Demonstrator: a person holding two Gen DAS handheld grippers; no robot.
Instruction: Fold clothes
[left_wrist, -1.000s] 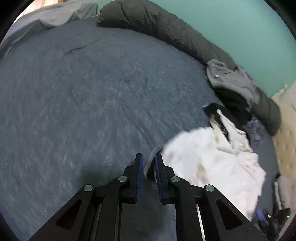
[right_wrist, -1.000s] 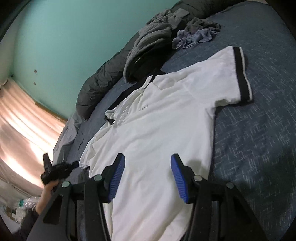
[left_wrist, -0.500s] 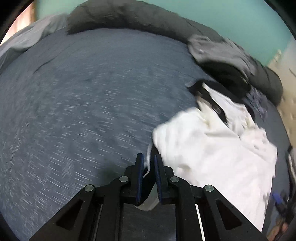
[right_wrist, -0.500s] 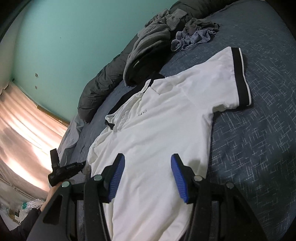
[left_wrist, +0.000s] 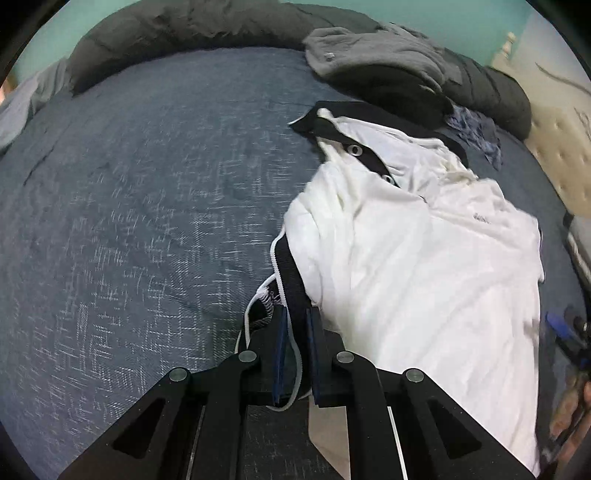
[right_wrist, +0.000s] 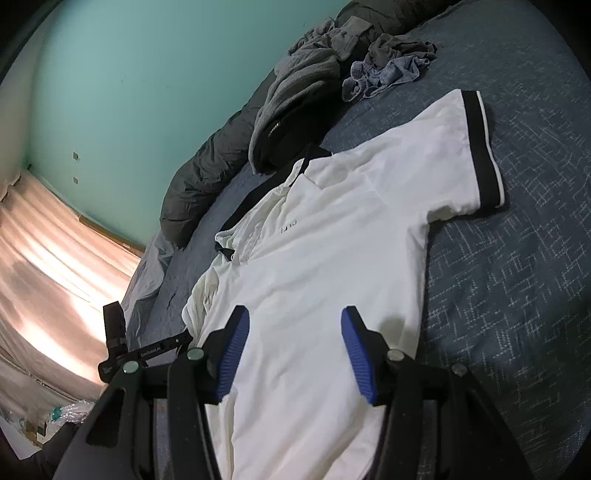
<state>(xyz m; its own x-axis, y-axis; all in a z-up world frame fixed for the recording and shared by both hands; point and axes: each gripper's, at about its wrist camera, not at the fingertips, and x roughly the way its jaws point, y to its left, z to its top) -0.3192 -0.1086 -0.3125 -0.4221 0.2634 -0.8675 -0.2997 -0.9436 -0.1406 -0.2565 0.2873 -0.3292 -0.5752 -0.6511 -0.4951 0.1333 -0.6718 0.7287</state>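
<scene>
From my station I see the bed, covered in a blue-grey woven spread, filling most of both wrist views, with a teal wall behind it. A dark grey rolled duvet runs along the far edge of the bed at twelve o'clock in the left view. The white polo shirt lies face up on the spread, occupying the centre of the right view; one short sleeve with its black cuff is spread flat toward two o'clock, and the black collar sits near eleven o'clock of the shirt body. In the left view the same shirt is bunched toward three o'clock, its other sleeve lifted and pulled over the body. A heap of grey clothes rests against the duvet just beyond the collar, with a small crumpled blue-grey garment beside it at one o'clock. My left gripper has its jaws clenched on the black-banded cuff of the lifted sleeve. My right gripper hangs over the lower part of the shirt, jaws spread wide and gripping nothing.
</scene>
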